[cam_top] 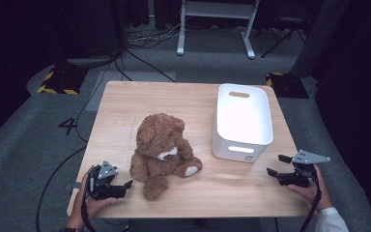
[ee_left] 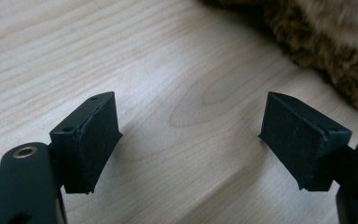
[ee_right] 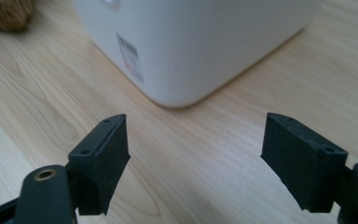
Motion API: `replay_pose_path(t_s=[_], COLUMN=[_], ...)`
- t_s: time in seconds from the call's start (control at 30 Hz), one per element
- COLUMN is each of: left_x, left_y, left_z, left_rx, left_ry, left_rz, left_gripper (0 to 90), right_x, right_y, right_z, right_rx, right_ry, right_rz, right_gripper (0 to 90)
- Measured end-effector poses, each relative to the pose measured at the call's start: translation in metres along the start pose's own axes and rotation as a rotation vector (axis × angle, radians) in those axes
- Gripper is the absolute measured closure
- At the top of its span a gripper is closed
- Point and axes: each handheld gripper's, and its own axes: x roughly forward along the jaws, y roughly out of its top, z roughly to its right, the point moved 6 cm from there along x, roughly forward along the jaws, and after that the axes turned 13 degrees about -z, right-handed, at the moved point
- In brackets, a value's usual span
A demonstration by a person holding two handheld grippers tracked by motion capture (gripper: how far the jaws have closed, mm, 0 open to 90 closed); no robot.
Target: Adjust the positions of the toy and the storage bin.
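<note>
A white bin (cam_top: 244,121) with slotted handles stands on the right half of the wooden surface (cam_top: 125,104), and its inside looks bare. In the right gripper view a small label (ee_right: 130,57) sits on the bin's outer wall, with dark lines of print and a red mark, too blurred to read. A brown teddy bear (cam_top: 162,152) sits left of the bin, near the front middle of the surface, leaning forward with its pale muzzle down. The left gripper (cam_top: 111,186) is held by a hand at the front left corner, just beside the bear's leg; its jaws are spread wide over bare wood, with brown fur (ee_left: 326,51) close ahead in its own view. The right gripper (cam_top: 282,171) is held at the front right, near the bin's front corner, jaws also spread wide with nothing between them. On the grey floor to the left a "4" (cam_top: 69,125) is marked.
</note>
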Motion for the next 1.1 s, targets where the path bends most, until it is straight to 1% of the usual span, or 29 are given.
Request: replay_pose_path(t_s=[0.03,0.07,0.1,0.13,0.2,0.27,0.3,0.33,0.4,0.47,0.53,0.6,0.67,0.73,0.77,0.8,0.83,0.9,0.97,1.1], left_x=[0.000,0.000,0.001,0.001,0.000,-0.001,-0.001,-0.001,-0.001,-0.002,-0.002,-0.005,-0.006,-0.007,-0.010,-0.010,-0.015,-0.019,-0.023,-0.028], left_y=[0.000,0.001,0.001,0.001,0.002,0.003,0.004,0.004,0.005,0.005,0.006,0.008,0.009,0.010,0.012,0.012,0.013,0.015,0.018,0.022], left_z=[0.000,0.002,0.002,0.003,0.005,0.006,0.007,0.007,0.009,0.010,0.011,0.013,0.014,0.014,0.015,0.015,0.016,0.018,0.019,0.023], left_rx=[0.000,0.009,0.010,0.011,0.023,0.028,0.028,0.028,0.030,0.045,0.052,0.059,0.056,0.056,0.060,0.060,0.066,0.069,0.063,0.075], left_ry=[0.000,-0.011,-0.018,-0.019,-0.017,-0.021,-0.020,-0.020,-0.015,-0.003,-0.006,-0.011,-0.019,-0.014,-0.017,-0.017,-0.010,-0.012,-0.010,-0.009], left_rz=[0.000,-0.002,-0.004,-0.004,-0.002,-0.001,0.000,0.000,0.000,-0.006,-0.001,0.006,0.015,0.019,0.031,0.031,0.043,0.060,0.075,0.093], left_gripper=[19.4,18.8,17.1,15.8,17.5,17.4,17.4,17.4,17.1,17.4,17.6,17.4,17.1,16.4,16.4,16.4,16.4,16.4,16.4,16.3], right_x=[-0.003,-0.006,-0.009,-0.012,-0.017,-0.020,-0.021,-0.022,-0.026,-0.030,-0.035,-0.039,-0.041,-0.042,-0.043,-0.043,-0.045,-0.048,-0.050,-0.052], right_y=[0.004,0.007,0.011,0.014,0.021,0.027,0.030,0.033,0.039,0.045,0.051,0.055,0.058,0.059,0.063,0.064,0.066,0.071,0.074,0.079], right_z=[0.000,0.000,0.000,-0.001,-0.002,-0.003,-0.004,-0.005,-0.008,-0.011,-0.012,-0.013,-0.014,-0.015,-0.018,-0.020,-0.021,-0.024,-0.027,-0.032], right_rx=[-0.001,-0.002,-0.002,-0.009,-0.024,-0.034,-0.041,-0.052,-0.071,-0.086,-0.083,-0.091,-0.103,-0.111,-0.121,-0.130,-0.137,-0.151,-0.162,-0.184], right_ry=[0.010,0.012,0.018,0.039,0.044,0.049,0.043,0.031,0.022,0.009,-0.007,0.008,0.001,0.006,0.012,0.012,0.013,0.014,0.008,0.007], right_rz=[0.013,0.022,0.033,0.048,0.079,0.087,0.085,0.094,0.115,0.131,0.156,0.174,0.174,0.175,0.170,0.168,0.172,0.180,0.194,0.185], right_gripper=[23.2,23.1,23.4,24.6,26.9,27.9,28.1,28.7,29.2,28.5,29.0,29.6,29.6,29.7,29.7,29.7,29.7,29.7,30.1,30.0])
